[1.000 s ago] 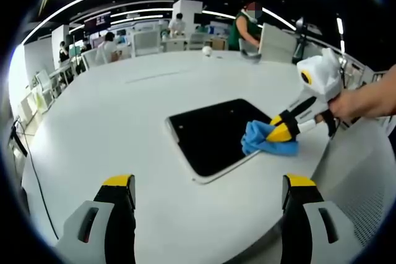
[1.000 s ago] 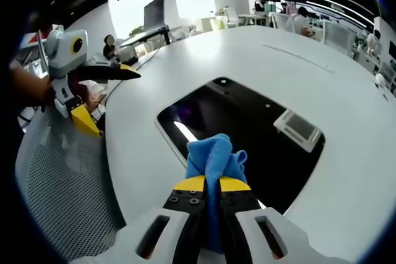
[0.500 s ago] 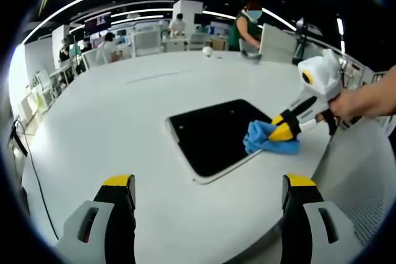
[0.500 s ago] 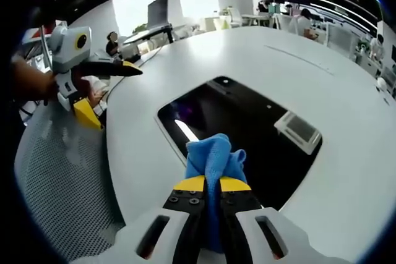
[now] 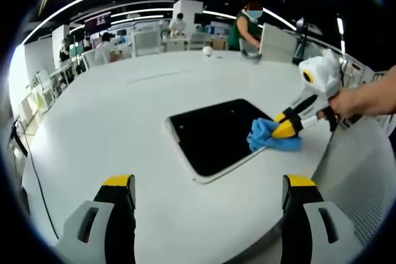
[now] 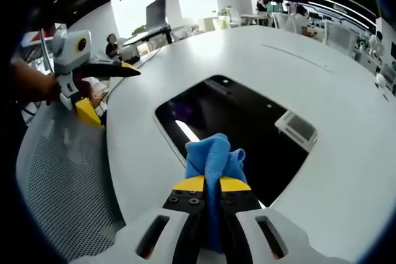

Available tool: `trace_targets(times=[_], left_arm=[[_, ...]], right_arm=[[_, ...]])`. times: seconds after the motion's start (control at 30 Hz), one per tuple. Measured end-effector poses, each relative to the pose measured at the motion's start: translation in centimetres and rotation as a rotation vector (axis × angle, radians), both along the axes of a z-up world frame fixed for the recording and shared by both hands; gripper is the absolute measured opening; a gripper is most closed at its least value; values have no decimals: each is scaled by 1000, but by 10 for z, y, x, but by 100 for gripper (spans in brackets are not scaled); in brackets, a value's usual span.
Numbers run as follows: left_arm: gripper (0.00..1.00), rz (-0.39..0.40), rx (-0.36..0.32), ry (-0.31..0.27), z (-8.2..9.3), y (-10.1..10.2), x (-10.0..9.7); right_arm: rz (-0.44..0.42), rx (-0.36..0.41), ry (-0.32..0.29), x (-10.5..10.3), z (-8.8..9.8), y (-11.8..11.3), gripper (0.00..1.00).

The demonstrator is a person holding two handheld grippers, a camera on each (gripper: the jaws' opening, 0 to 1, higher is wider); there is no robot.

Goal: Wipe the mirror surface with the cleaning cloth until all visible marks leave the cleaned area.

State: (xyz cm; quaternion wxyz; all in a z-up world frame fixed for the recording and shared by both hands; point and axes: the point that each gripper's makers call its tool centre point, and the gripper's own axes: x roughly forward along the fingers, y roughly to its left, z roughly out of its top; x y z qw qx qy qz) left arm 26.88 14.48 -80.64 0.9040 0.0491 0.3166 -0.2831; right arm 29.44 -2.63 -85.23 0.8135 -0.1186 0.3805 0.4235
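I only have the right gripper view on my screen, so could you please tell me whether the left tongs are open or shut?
Observer: The left tongs are open, jaws wide apart and holding nothing, over the white round table.
Operator: Thank you. Where does the blue cleaning cloth sit on the mirror?
Observer: In the left gripper view, the blue cleaning cloth covers one corner of the dark rectangular mirror and spills onto the table.
Operator: Is anything else lying on the table?
Observer: A small pale round object sits at the far edge; I cannot tell what it is.
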Motion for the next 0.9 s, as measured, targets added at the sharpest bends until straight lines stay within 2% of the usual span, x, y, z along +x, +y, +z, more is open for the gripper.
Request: trace_targets(times=[0.4, 0.9], left_arm=[[99, -1, 1, 2, 0, 0, 0], [99, -3, 0, 4, 0, 0, -1]], right_arm=[[0, 7, 0, -1, 0, -11, 1], [17, 9, -11, -2, 2, -14, 1]])
